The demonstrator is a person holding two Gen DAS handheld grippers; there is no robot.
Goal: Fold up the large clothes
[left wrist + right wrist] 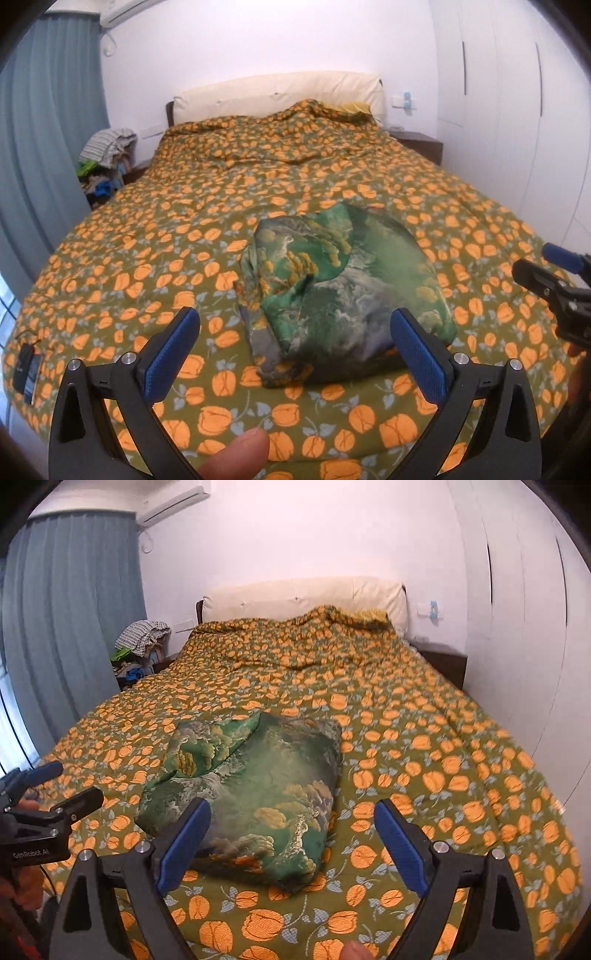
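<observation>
Folded green garment with a printed gold-and-white landscape pattern (343,291) is lying as a compact, thick bundle on the bed's olive quilt with orange flower print (147,236), near the foot end, at about 12 o'clock from both cameras.

Left gripper (295,350): jaws are standing wide apart, blue pads framing the bundle's near edge in the view but touching nothing; holding nothing. Its black frame is also showing at 9 o'clock in the right wrist view.

Right gripper (291,842): jaws are spread nearly as wide, empty, hanging above the quilt with the bundle's near corner showing between them, no contact visible. It is appearing at 3 o'clock in the left view.

Judgement: folding of this piece is looking finished; layers are stacked, edges tucked, both tools are clear of it. Some puffiness at the near edge could take a pressing flat.

Heap of striped and coloured clothes (107,155) is sitting beside the bed at 10 o'clock; possibly more to fold, cannot tell.
</observation>
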